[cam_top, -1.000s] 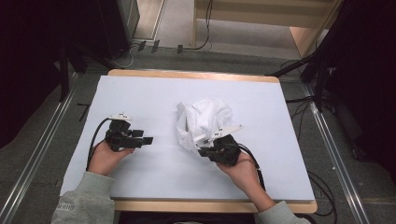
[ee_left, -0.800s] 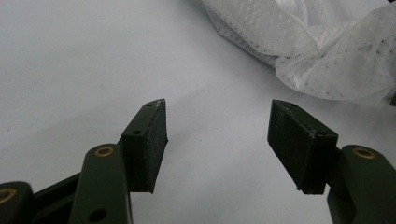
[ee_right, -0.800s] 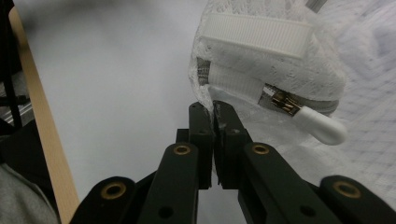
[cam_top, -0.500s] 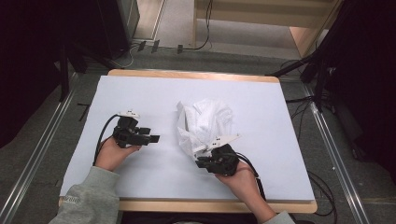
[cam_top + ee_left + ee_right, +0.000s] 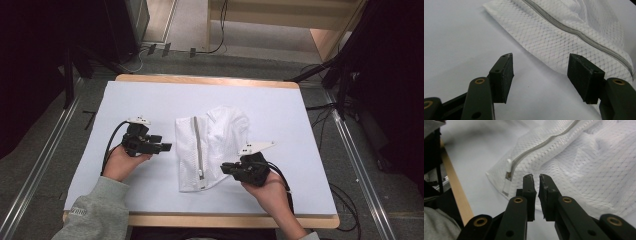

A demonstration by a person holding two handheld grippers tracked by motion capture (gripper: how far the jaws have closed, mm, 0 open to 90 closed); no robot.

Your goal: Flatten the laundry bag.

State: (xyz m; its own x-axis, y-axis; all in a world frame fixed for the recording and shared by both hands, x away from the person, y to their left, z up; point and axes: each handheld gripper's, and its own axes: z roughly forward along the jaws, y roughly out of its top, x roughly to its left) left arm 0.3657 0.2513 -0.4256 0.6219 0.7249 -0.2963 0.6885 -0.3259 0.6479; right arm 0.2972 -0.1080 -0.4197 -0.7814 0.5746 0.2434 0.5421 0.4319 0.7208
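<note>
Covering the wooden table (image 5: 210, 80), pale sheet (image 5: 280, 110), mesh bag (image 5: 210, 145) (zipped); left tool (image 5: 167, 147) released, right tool (image 5: 223, 167) clenched empty, closing

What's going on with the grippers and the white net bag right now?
Left gripper open, jaws short of the mesh bag. Right gripper nearly shut, empty, beside the zipper pull. Nothing in the way.

The mesh bag (image 5: 210, 147) now lies flatter, zipper (image 5: 198, 145) exposed; the right gripper (image 5: 227, 167), jaws just closing, sits lower.
</note>
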